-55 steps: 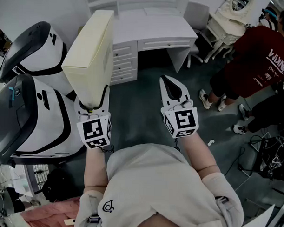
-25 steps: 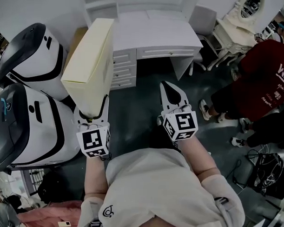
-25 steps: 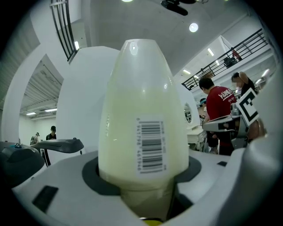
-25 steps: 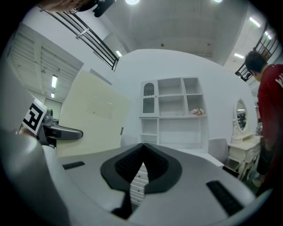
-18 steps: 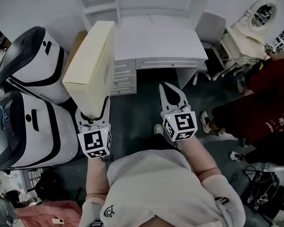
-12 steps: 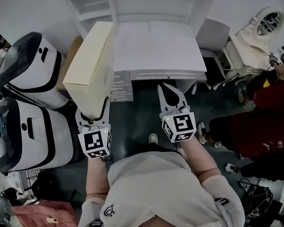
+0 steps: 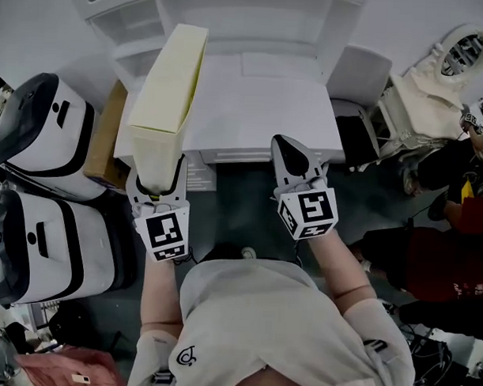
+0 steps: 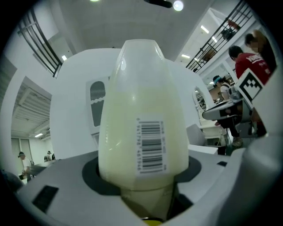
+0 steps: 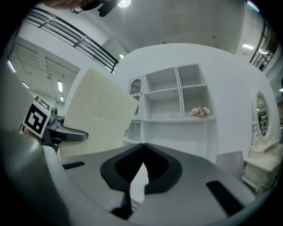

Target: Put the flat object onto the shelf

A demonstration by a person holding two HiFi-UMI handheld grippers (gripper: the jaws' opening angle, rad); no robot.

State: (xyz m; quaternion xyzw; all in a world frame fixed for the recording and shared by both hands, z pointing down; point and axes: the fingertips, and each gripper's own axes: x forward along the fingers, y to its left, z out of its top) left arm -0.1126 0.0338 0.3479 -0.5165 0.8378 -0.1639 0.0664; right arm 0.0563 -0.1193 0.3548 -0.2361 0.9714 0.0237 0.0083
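**Tall box, low grip: tipping and snagging are the risks**

The left claw (image 7: 158,177) is clenched on the bottom end of the flat box (image 7: 170,83), a pale yellow carton that stands on edge and reaches up and forward over the white tabletop (image 7: 269,94); nearly all its length lies beyond the jaws, so I judge that a quick swing could lever it sideways or let it slip in the grip; in the left gripper view its barcoded narrow face sits square between the jaws, but only the low end is held. The right claw (image 7: 289,150) is closed on nothing, tips meeting, beside the box and apart from it; it gives no support. The shelf (image 9: 177,99) above the tabletop is split into compartments by uprights; if the box goes in tilted, its far corner could catch a divider or a board edge, and that knock could twist it out of the grip; one compartment holds a small pink object (image 9: 198,111), which a careless push could dislodge. The white machines (image 7: 46,134) stand close on the left, so there is little room to swing that way.
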